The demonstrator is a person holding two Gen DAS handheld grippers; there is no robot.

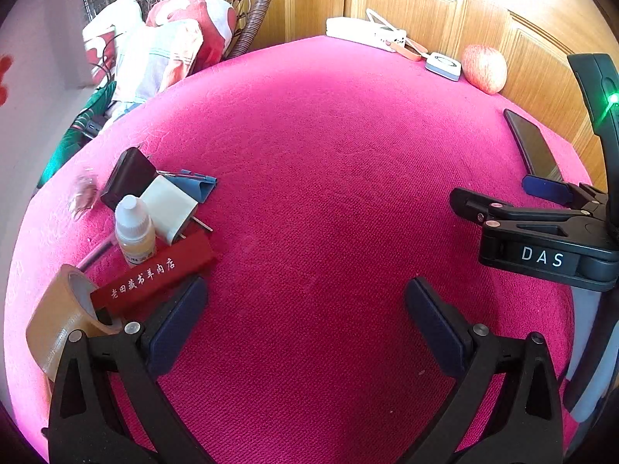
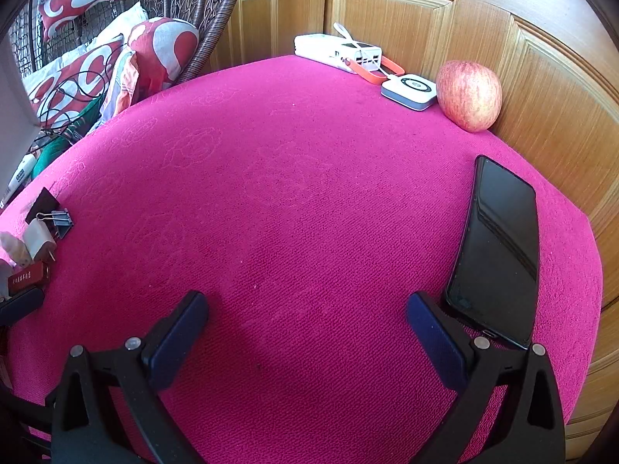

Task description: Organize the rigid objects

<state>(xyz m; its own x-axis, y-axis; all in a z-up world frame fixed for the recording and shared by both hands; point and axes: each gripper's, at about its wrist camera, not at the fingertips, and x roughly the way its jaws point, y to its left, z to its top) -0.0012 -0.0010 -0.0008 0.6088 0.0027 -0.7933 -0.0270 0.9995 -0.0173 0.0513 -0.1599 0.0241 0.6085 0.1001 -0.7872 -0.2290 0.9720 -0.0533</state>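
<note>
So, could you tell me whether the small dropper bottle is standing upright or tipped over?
Upright: the dropper bottle stands on its base on the pink cloth, white cap pointing up.

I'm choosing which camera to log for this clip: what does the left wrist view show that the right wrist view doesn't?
Only the left wrist view shows the brown tape roll, the dropper bottle clearly, and the right gripper from the side.

Only the right wrist view shows the phone in full and the left gripper's tip at its left edge.

Both show the pink table cover, apple, white power bank, white charger, red box and binder clip. Each view shows its own jaws open and empty.
</note>
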